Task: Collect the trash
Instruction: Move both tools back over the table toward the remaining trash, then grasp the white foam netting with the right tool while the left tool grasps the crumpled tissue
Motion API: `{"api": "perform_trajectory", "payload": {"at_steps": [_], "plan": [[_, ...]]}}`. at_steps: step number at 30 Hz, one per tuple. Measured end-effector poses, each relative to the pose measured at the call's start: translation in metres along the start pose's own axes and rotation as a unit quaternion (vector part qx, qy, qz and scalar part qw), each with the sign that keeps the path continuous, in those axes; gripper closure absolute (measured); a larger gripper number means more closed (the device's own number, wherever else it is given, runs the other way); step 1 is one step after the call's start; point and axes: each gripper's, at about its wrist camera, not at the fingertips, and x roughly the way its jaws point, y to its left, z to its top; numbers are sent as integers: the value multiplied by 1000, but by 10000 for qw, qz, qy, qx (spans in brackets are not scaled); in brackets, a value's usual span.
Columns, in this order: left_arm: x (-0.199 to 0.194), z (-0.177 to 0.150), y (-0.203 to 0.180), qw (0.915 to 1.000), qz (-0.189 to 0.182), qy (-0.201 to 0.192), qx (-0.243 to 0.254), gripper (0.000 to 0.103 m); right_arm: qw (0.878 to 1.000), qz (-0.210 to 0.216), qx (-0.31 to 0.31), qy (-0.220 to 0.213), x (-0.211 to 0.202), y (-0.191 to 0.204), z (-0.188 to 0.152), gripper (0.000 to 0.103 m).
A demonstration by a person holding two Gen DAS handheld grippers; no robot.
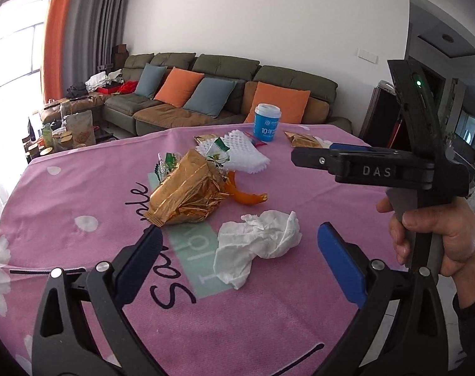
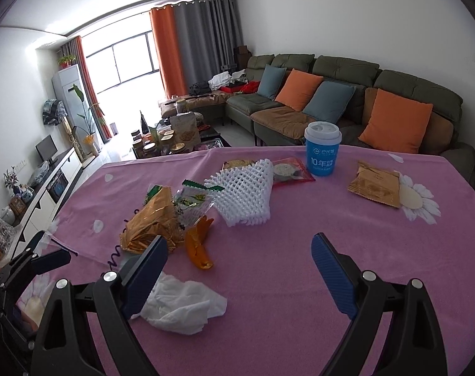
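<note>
Trash scattered on pink-clothed bench (image 1: 80, 282). Crumpled tissue (image 1: 257, 244) nearest, lying between the spread fingers of the left gripper (image 1: 240, 263), not touched by either finger. Gold foil wrapper (image 1: 187, 192) just beyond the tissue, near the left finger tip; orange peel (image 1: 246, 197) beside it, partly under the foil. Green-and-white sachets (image 1: 217, 156) behind the foil, touching white foam net (image 1: 243, 150). Blue cup (image 1: 266, 122) upright at far edge, a flat gold packet (image 1: 303, 139) to its right.

Right gripper (image 2: 239, 277) hangs over bare cloth, fingers spread, holding nothing; its left finger overlaps the tissue (image 2: 181, 310) in view, contact unclear. In the left view the right gripper's fingers point leftward over the bench, person's hand (image 1: 438, 235) on its handle. Sofa (image 2: 331, 94) with orange and blue cushions behind the bench.
</note>
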Motion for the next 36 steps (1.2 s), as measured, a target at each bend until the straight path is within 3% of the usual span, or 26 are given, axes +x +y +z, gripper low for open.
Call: {"api": "perform_trajectory", "payload": {"at_steps": [8,15,20,24,30,32,36], "plan": [[38,6,-8,9990,-151,386,181,6,9986,79,-195,479,51,-4,27,14],[64,8,-4,9965,-300,783,33,6,9946,64,-355,977,97,-6,36,17],[79,8,-3,9947,-318,976,-63,8,9910,17,-470,1256,119,-6,35,30],[93,7,-4,9934,-286,1110,-63,18,9885,37,-581,1398,128,-3,33,38],[104,6,-3,9912,-365,1265,-108,29,9877,150,-614,1429,134,-5,34,64],[106,5,-3,9908,-389,1284,-149,34,9882,230,-598,1392,132,-7,34,80],[111,6,-2,9904,-421,1305,-145,42,9892,353,-496,1333,127,-9,32,83]]}}
